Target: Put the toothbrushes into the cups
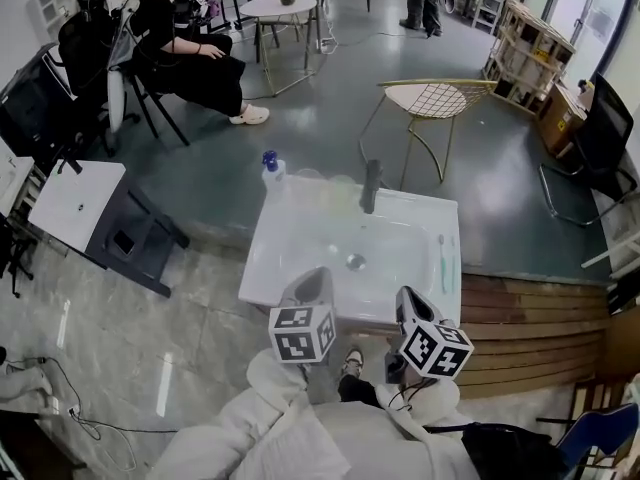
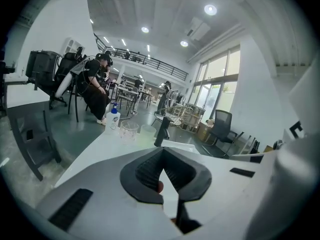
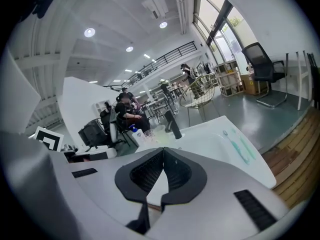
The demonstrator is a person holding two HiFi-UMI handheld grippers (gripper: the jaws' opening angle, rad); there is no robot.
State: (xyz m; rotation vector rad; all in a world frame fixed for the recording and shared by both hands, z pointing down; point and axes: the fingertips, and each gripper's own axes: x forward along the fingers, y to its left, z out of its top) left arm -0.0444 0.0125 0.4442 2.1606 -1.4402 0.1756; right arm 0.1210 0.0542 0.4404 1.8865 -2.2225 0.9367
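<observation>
Firstly, from the head view: note both toothbrushes (image 1: 447, 264) lying side by side on the right rim of the white washbasin (image 1: 300, 230), well apart from the two translucent cups (image 1: 340, 182) at the back rim between the soap bottle (image 1: 271, 171) and the faucet (image 1: 371, 186). Note too the left gripper (image 1: 314, 280) and right gripper (image 1: 409, 301) at the near edge, short of everything. Send the right gripper, as the nearer one, to the brushes. Open its jaws before descending and pinch one handle across its narrow width near the middle, ready to tip upright over a cup. Hard to separate the cups from the white basin here, and brush heads too small to tell from handles.

Next, from the left gripper view: jaws closed tip to tip, nothing gripped. Clear cup (image 2: 129, 130) and greenish cup (image 2: 148, 130) just beside each other, left of the faucet. Keep this gripper free to steady a cup if needed. No toothbrushes visible; small reddish spot (image 2: 159, 186) behind the jaws, not identifiable.

Lastly, from the right gripper view: jaws likewise shut and empty. Toothbrushes (image 3: 234, 145) ahead to the right, near the rim's outer edge, so avoid nudging them off. Near part of the basin hidden by the gripper body
</observation>
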